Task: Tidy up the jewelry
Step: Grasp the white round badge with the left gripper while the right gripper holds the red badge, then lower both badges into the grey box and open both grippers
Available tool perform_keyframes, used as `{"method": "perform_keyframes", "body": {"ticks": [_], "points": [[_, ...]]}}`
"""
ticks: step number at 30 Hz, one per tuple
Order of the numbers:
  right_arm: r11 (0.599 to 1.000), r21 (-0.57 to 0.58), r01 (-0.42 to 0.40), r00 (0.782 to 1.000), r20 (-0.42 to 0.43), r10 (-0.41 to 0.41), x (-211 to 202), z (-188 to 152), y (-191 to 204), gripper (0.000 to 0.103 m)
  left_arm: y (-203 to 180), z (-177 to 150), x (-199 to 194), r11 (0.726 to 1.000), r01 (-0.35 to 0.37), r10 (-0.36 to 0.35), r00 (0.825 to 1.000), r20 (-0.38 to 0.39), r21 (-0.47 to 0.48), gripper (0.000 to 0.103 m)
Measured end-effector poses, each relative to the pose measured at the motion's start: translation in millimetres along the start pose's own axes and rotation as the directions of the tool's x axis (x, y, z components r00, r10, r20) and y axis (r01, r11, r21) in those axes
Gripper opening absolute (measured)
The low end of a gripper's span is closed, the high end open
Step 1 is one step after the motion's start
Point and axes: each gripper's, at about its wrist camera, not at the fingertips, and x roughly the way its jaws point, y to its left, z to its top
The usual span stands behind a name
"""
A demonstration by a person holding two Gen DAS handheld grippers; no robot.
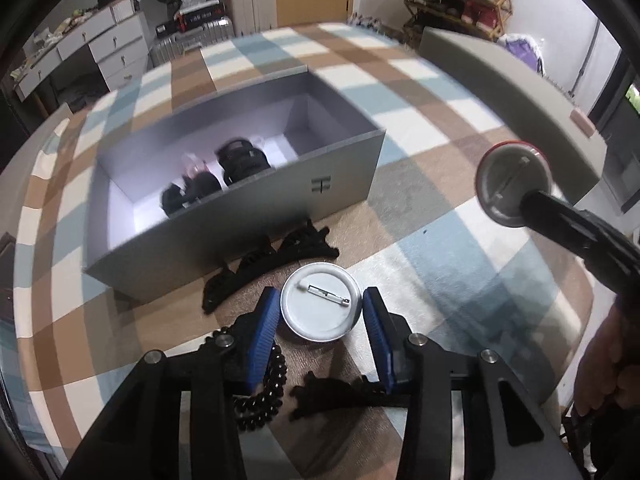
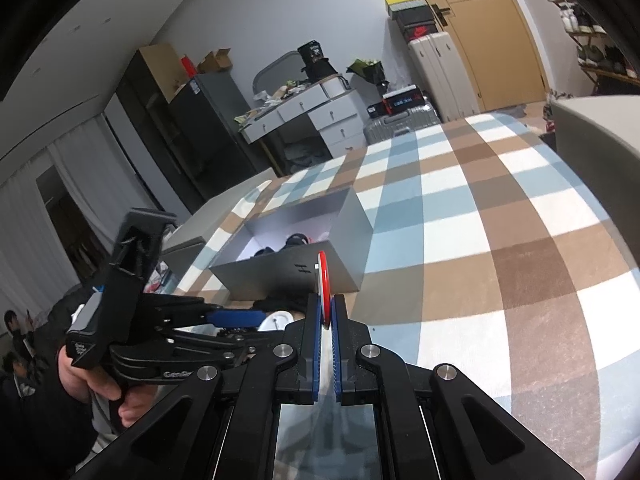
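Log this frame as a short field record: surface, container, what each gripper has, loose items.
surface: checked blanket
container: grey box, open, dark items inside, blurred
left gripper: blue fingers on either side of a white pin badge lying pin side up; contact unclear
right gripper: shut on a red-rimmed pin badge, held on edge above the blanket
loose items: black lace pieces in front of the box; black bead bracelet under the left gripper
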Motion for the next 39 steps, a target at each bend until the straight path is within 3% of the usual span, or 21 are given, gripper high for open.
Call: {"method": "perform_keyframes", "body": {"ticks": [9, 22, 39], "points": [[0.997, -0.065, -0.049, 0.998, 0.024, 0.051, 3.2, 22.5, 26.4, 0.004, 21.1, 7.0, -51.4, 0.997, -0.029, 0.042, 0.982, 0.184, -0.076, 0.037], [0.985, -0.134, -0.106, 0.994, 0.012, 0.108, 42.8, 62.6, 59.4, 0.004, 68.9, 26.6, -63.6, 0.984, 0.015, 0.042, 0.949, 0.312, -0.178, 0.037], [0.986, -0.126, -0.112, 0.991, -0.093, 0.101, 112.3, 81.2, 58.8, 0.004, 106.0, 41.6, -26.1, 0.957, 0.169, -0.101, 0.956, 0.275, -0.234, 0.037]]}}
